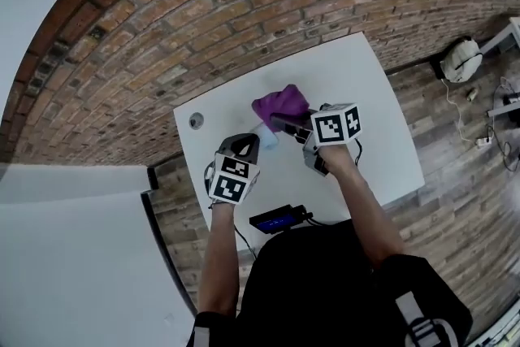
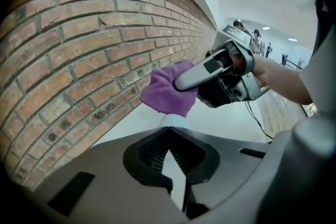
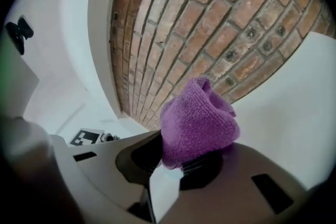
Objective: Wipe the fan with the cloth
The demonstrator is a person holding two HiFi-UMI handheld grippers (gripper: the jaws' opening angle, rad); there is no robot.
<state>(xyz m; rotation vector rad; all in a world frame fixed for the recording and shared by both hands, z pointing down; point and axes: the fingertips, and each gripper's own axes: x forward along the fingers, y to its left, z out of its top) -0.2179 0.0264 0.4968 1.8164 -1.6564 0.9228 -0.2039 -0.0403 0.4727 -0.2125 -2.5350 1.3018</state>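
Head view: white table [image 1: 370,93] on a brick-pattern floor. The left gripper [image 1: 253,140] and right gripper [image 1: 275,123] meet around the table's middle. The purple cloth [image 1: 282,103] is bunched at the right gripper's tip, toward the far edge. Only a pale-blue bit of the fan [image 1: 266,139] shows, between the two grippers and just under the cloth's near side. A black device [image 1: 279,218] sits at the near edge.

Left gripper view: left gripper [image 2: 168,134] jaws together. The fan [image 2: 172,120] sits right at their tips; can't tell if it is pinched. Cloth [image 2: 167,93] is directly over it, carried by the right gripper [image 2: 179,84].

Right gripper view: right gripper [image 3: 179,163] jaws clamped on the cloth [image 3: 198,120], which bulges up past the tips, with the table [image 3: 294,113] behind.
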